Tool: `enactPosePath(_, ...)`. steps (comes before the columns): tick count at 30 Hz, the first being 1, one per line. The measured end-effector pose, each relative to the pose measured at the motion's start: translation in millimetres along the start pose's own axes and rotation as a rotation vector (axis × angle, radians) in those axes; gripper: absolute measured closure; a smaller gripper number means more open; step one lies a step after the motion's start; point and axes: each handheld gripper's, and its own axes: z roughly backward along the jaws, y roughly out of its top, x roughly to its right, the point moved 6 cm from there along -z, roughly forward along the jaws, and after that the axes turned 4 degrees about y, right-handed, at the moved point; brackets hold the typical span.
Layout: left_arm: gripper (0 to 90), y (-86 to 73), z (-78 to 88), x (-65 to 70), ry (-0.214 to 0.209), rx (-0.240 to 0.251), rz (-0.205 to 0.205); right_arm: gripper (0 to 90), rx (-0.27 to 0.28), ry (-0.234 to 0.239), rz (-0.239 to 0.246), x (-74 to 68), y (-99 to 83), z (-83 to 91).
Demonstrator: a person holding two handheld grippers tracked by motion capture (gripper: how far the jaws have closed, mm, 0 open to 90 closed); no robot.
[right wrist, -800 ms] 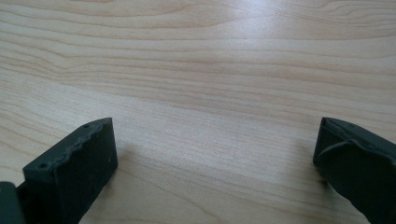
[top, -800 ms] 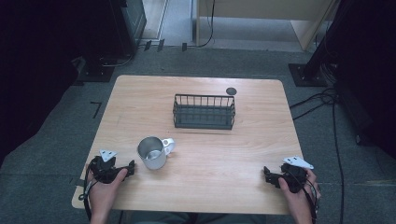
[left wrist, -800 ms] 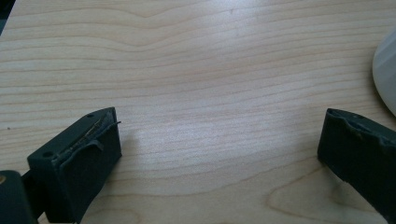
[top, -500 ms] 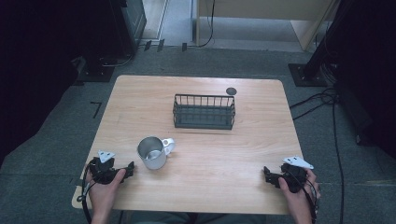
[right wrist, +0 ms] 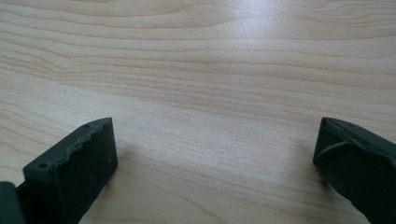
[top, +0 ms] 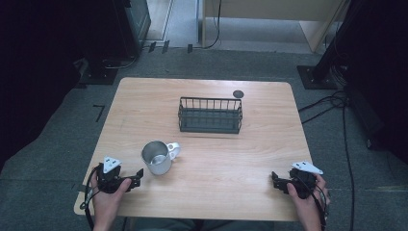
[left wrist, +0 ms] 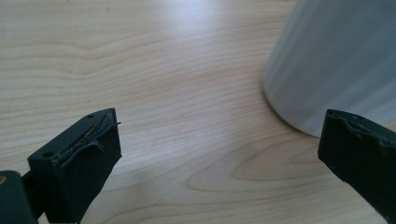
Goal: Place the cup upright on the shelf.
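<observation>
- Mug (top: 157, 158): metal, upright and empty, handle pointing to about 2 o'clock; it stands at the table's 8 o'clock, near the front-left.
- Basket (top: 210, 115): dark wire, rectangular, upright and empty, just past the table's centre toward 12 o'clock, well apart from the mug.

No legible text, labels, brand marks, numbers or signs appear on any surface: the bench (top: 216, 168), the mug (top: 157, 158) and the wire basket (top: 210, 115) carry none.
</observation>
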Motion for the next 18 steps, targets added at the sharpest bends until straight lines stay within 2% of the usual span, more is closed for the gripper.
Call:
enactPosePath(6, 0.0, 8.5, 7.4, 15.9, -0.060, 0.034, -0.055, 0.0, 0.000, 0.000, 0.001, 0.1, 0.0, 0.0)
enactPosePath(9, 0.0, 10.9, 8.1, 20.6, -0.076, 0.041, -0.066, 0.0, 0.000, 0.000, 0.000, 0.0, 0.0, 0.0)
enactPosePath(10, 0.0, 13.5, 8.1, 25.7, -0.094, 0.045, -0.079, 0.0, 0.000, 0.000, 0.000, 0.0, 0.0, 0.0)
enactPosePath(18, 0.0, 24.0, 5.3, 41.4, -0.124, 0.053, -0.136, 0.0, 0.000, 0.000, 0.001, 0.0, 0.0, 0.0)
